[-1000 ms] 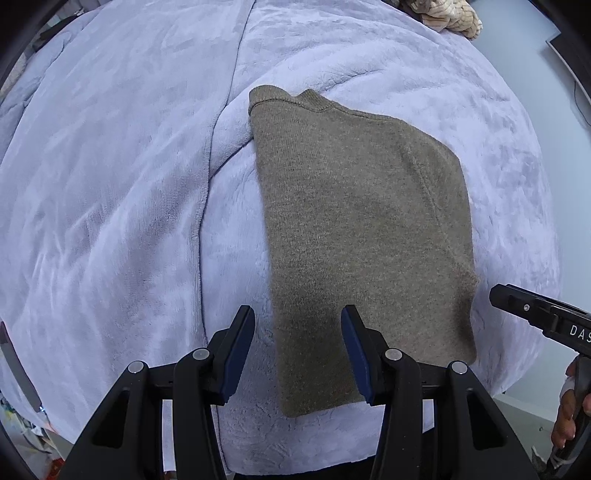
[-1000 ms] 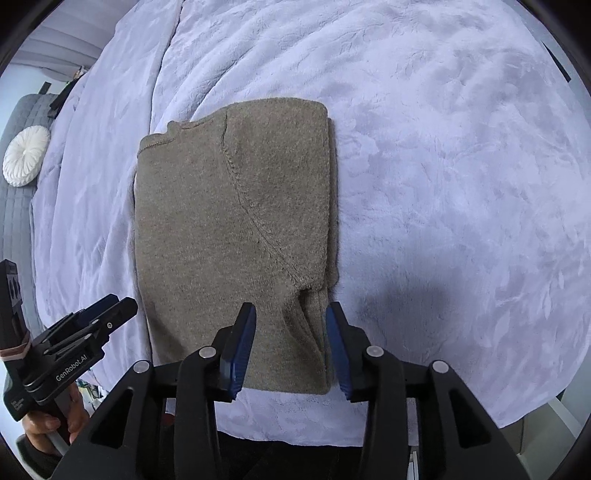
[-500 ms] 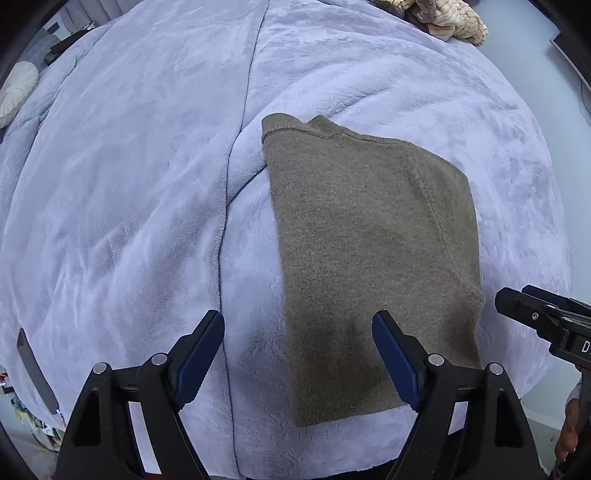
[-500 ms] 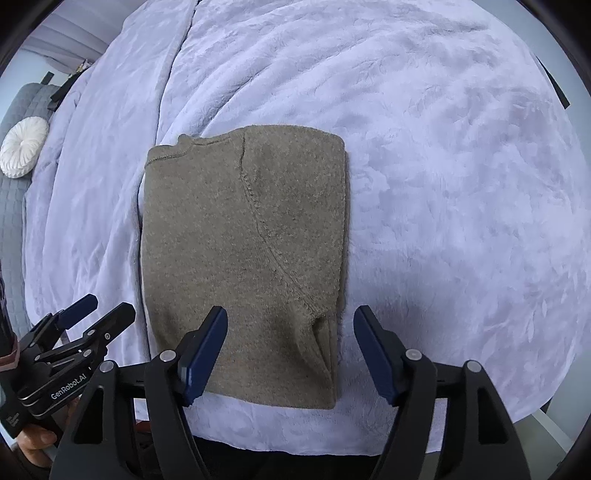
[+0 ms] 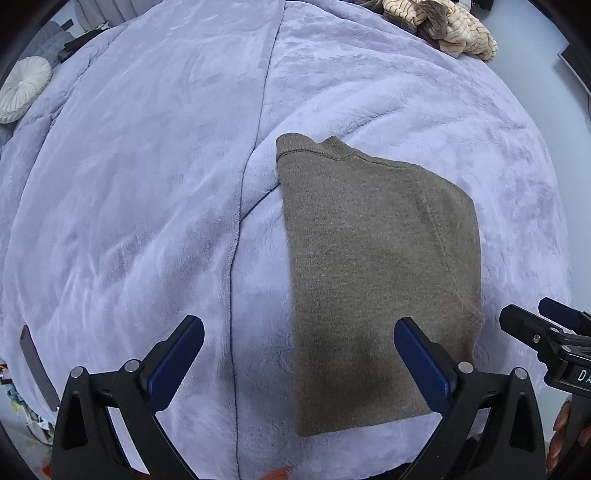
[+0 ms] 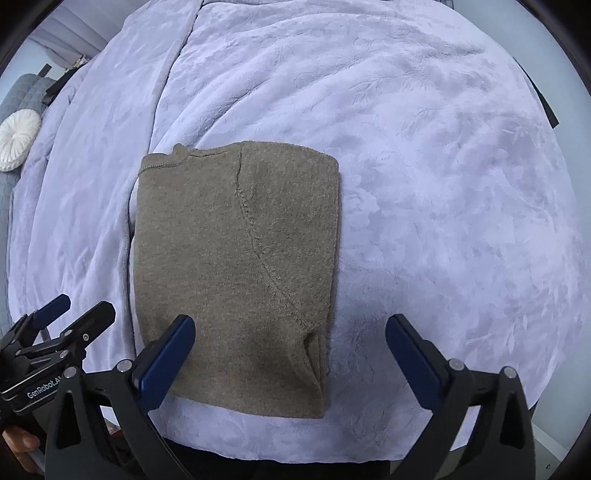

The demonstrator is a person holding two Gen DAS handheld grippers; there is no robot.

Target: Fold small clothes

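Note:
A folded olive-brown knit sweater (image 5: 376, 266) lies flat on a lilac plush blanket (image 5: 140, 192), collar at its far left corner. My left gripper (image 5: 298, 343) hangs above the sweater's near left corner, its jaws opening wide, nothing between the blue pads. In the right wrist view the same sweater (image 6: 236, 258) lies under my right gripper (image 6: 290, 339), which hovers over the near right corner with its jaws also opening and holding nothing. Each gripper shows at the edge of the other's view: the right gripper (image 5: 546, 332), the left gripper (image 6: 62, 325).
The blanket (image 6: 424, 177) covers a bed, with its near edge just below the sweater. A heap of beige striped clothes (image 5: 443, 26) sits at the far right. A round white cushion (image 5: 22, 88) rests far left. A fold line (image 5: 236, 236) runs down the blanket left of the sweater.
Both grippers opened from a narrow gap to wide and let go of the sweater's near edge. Both views pulled back a little; the sweater lies flat.

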